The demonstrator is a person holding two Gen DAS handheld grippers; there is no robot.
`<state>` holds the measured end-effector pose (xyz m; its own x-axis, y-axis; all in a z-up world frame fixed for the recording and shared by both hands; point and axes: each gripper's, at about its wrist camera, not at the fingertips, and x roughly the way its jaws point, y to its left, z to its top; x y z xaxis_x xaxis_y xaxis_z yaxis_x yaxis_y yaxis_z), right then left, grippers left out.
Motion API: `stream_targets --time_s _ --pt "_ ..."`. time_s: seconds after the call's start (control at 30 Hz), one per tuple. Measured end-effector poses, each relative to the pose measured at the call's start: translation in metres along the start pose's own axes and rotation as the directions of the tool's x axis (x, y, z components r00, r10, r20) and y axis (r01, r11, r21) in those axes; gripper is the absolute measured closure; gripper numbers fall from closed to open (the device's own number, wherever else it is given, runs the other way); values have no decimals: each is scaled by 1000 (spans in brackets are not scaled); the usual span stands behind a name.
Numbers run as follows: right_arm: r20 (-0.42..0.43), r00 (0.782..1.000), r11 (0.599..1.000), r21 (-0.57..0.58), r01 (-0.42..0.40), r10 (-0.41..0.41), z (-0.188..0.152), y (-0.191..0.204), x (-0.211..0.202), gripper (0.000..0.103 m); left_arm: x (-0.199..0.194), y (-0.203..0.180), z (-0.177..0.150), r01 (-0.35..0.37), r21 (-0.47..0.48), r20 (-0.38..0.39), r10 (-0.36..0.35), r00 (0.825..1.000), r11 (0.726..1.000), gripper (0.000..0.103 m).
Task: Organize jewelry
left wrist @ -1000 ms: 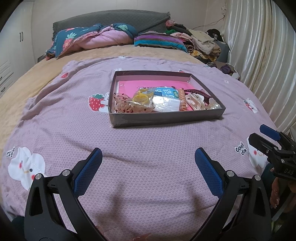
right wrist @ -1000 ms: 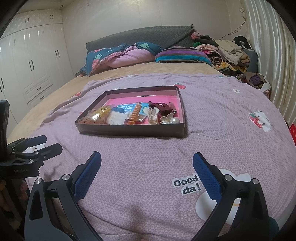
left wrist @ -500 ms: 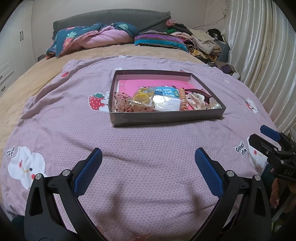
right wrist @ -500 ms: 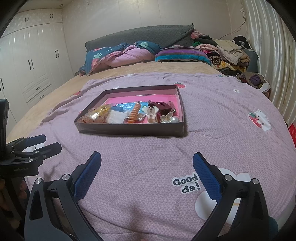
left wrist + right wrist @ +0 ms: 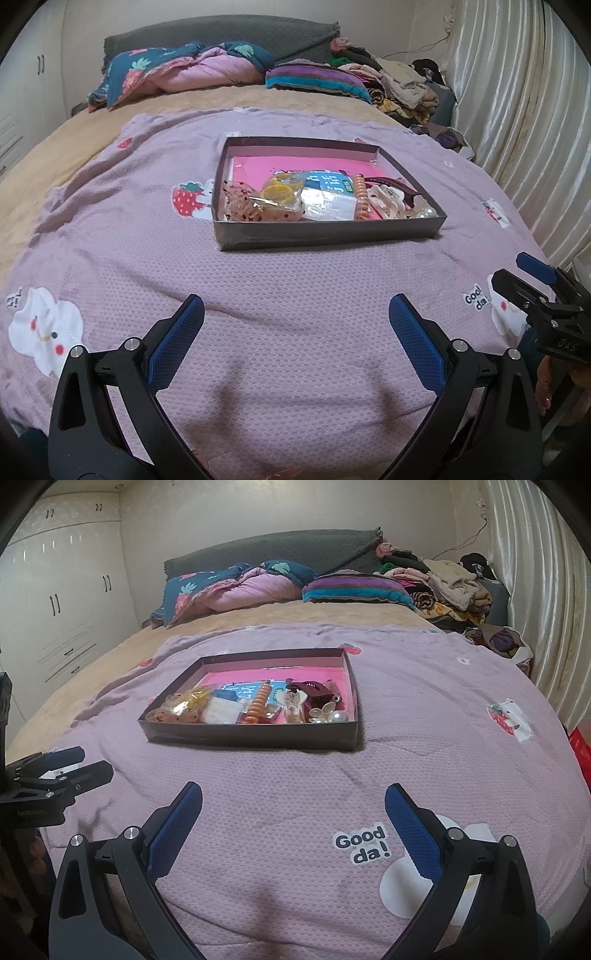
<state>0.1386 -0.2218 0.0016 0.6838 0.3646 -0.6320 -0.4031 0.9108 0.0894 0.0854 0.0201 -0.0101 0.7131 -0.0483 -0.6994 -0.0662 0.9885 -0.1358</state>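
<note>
Seemingly at rest, the left tool [image 5: 295,325] in the left wrist view hangs over the near edge of the bed [image 5: 110,229] with its blue pads spread wide and nothing between them. Toward the middle of the bed sits a shallow dark box [image 5: 325,236], and the jewelry and hair pieces lie crowded along its near wall: a speckled scrunchie [image 5: 240,201], yellow rings in a clear bag [image 5: 279,190], an orange spiral tie [image 5: 361,195], a cream claw clip [image 5: 386,195] and pearls [image 5: 424,212] at the near right corner. The pink floor at the far side lies bare, so the pile likely slid or was dropped together. The right tool [image 5: 532,280] shows at the bed's right edge.

From the right wrist view, the right tool [image 5: 293,805] is likewise spread and holds nothing, well short of the box [image 5: 255,734]. A dark red clip [image 5: 314,692] lies behind the pearls [image 5: 334,716]. The left tool [image 5: 70,762] peeks in at the left edge. Both hang back, probably so the whole box stays in sight; whether sorting is ahead or done, I cannot tell.
</note>
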Motion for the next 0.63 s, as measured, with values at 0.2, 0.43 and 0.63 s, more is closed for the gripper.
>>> stream_targets --time_s 0.2,0.43,0.63 --pt "1 1000 1000 5 -2 2 0 -1 0 4 6 3 2 -44 -14 -2 44 999 999 10" --pt "-1 1000 998 55 19 -19 12 -26 15 4 20 22 8 -101 -57 -10 101 995 993 9" --pt "-53 981 970 148 194 -188 43 -99 67 4 51 100 37 -268 -190 -67 260 963 944 10"
